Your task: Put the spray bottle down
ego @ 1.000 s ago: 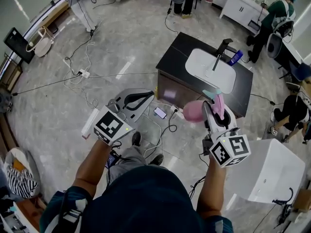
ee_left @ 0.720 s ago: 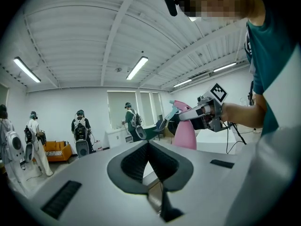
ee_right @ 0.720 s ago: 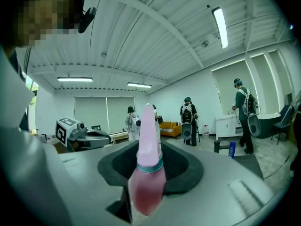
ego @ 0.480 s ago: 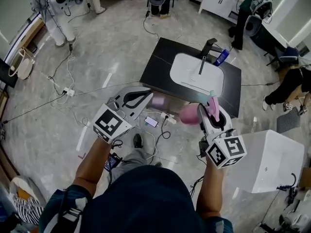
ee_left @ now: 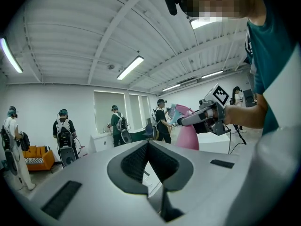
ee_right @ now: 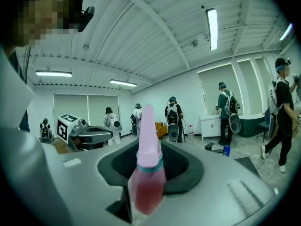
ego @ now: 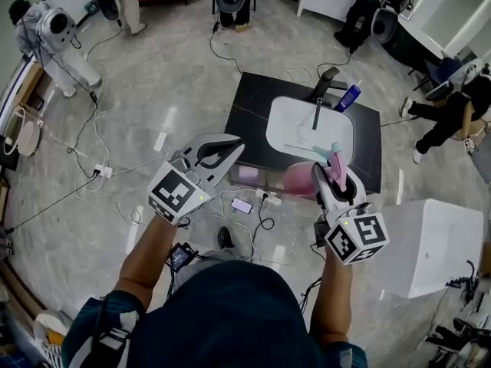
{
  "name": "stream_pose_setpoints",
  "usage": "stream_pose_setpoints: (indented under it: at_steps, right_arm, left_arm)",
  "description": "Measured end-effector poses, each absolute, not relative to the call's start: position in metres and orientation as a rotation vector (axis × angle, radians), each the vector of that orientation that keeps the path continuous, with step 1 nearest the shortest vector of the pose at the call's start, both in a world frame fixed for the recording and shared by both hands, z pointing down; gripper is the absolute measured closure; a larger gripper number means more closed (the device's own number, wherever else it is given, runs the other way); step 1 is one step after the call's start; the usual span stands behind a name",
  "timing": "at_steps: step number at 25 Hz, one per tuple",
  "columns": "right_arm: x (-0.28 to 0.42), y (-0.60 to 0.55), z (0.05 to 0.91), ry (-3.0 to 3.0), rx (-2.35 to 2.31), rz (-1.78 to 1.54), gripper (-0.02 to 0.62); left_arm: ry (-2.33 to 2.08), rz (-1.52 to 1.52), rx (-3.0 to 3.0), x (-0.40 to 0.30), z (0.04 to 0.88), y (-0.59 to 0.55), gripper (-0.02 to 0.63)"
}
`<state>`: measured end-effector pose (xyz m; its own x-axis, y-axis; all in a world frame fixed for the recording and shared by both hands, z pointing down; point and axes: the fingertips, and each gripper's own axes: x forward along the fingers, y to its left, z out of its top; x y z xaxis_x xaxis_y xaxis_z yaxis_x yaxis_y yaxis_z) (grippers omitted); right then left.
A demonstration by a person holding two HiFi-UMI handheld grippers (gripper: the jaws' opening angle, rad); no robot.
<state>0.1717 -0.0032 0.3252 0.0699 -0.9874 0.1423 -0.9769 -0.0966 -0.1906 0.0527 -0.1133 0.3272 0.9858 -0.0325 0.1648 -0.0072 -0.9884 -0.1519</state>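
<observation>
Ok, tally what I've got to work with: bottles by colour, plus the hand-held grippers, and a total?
Pink spray bottle: 1
Blue bottle: 1
Hand-held grippers: 2 (left hand-held gripper, right hand-held gripper)
Total: 4

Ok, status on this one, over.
Right hand-held gripper shut on pink spray bottle, not yet set down. Left hand-held gripper shut, empty. Sink counter ahead, nothing in between.

Teal sleeves (ego: 86,330) — dark cap (ego: 230,313); white grippers (ego: 232,146) (ego: 328,167), black-white marker cubes (ego: 178,195).
</observation>
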Motion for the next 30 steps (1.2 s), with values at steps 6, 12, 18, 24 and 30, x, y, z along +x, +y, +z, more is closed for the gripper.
stream_pose_setpoints:
  at_steps: [6, 12, 18, 24, 30]
  right_arm:
    - [0.186, -0.048, 0.323, 2.051, -2.327, -0.336, 0.448]
    - [0.207, -0.087, 0.325, 2.086, -2.321, -0.336, 0.448]
    - [0.252, -0.119, 0.337, 2.152, -2.249, -0.343, 0.448]
    - [0.299, -0.159, 0.347, 2.309, -2.105, -0.367, 0.448]
    - [0.339, -0.208, 0.362, 2.419, -2.036, -0.359, 0.448]
  left_arm:
    - [-0.027, -0.231, -2.979, 0.066, 0.329, -0.162, 0.601]
    - [0.028, -0.244, -2.995, 0.077, 0.338, -0.200, 0.601]
    - [0.159, -0.269, -2.997, 0.103, 0.349, -0.224, 0.601]
    - [0.364, -0.317, -3.005, 0.136, 0.365, -0.238, 0.601]
    - [0.518, -0.306, -3.012, 0.158, 0.372, -0.258, 0.601]
